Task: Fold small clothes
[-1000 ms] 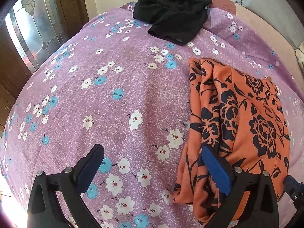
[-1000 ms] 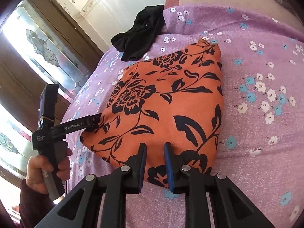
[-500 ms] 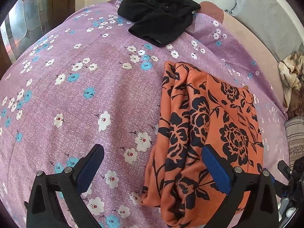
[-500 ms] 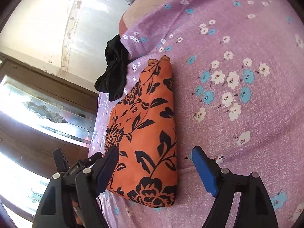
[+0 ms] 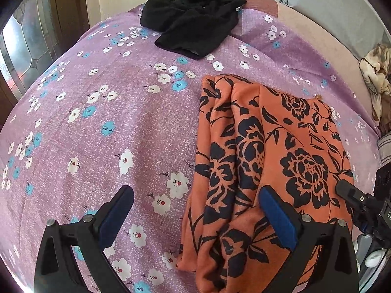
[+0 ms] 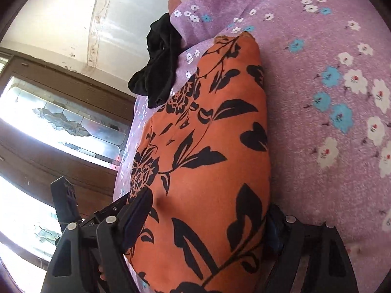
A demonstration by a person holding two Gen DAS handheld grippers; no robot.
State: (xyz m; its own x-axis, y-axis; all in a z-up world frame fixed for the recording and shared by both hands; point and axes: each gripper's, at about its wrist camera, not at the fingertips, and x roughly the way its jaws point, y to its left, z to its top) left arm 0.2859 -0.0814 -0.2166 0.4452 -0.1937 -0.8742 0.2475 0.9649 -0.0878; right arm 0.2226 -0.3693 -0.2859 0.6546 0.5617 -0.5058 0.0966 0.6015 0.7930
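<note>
**Folded orange garment between wide jaws, on the flowered bedspread**

The purple bedspread (image 5: 102, 127), printed with white and blue flowers, fills most of both views; in my right wrist view it takes the whole right half of the frame (image 6: 330, 97). On it lies the orange garment (image 5: 281, 146) with its black rose print, folded into a long stack — right of centre in the left wrist view, running from the lower middle up to the centre top in the right wrist view (image 6: 207, 158).

A crumpled black garment (image 5: 193, 29) sits at the top centre of the left wrist view, well apart from the orange one; in the right wrist view it shows at upper left of centre (image 6: 158, 61), near the far end of the orange stack. A leaded-glass window (image 6: 61, 119) fills the left edge there.

My left gripper (image 5: 195, 219) stands with its jaws wide apart — the right finger over the near end of the orange garment, the left over bare bedspread, nothing gripped. My right gripper (image 6: 207, 232) has its jaws spread too, one on either side of the stack's near end; I cannot tell whether the pads touch the cloth.
</note>
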